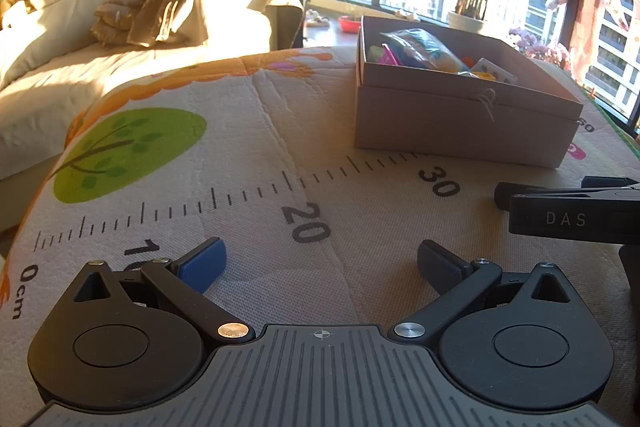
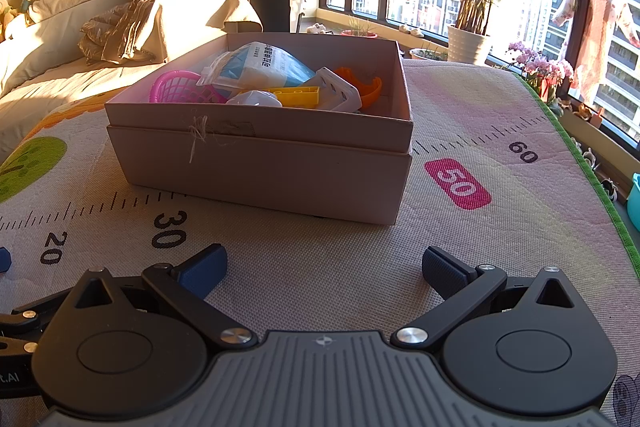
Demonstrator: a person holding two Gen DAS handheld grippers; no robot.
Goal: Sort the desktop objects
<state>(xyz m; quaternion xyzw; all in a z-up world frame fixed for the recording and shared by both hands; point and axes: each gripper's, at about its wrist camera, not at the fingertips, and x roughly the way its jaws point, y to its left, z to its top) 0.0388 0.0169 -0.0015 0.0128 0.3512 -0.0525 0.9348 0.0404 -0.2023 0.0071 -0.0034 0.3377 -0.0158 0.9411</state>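
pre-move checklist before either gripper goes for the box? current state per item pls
1. Left gripper open, holding nothing: ok.
2. Right gripper open, holding nothing: ok.
3. Box sits flat on the mat, top open: ok.
4. Mat between right gripper and box free of objects: ok.
5. Items in box, such as pink basket, yellow block, plastic bag, below the rim: not ok, several stick up.
6. Loose items left to sort outside box: cannot tell.

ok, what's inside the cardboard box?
The cardboard box holds a pink basket, a plastic pouch, a yellow block, a white piece and something orange. Anything beneath them is hidden by the pile.
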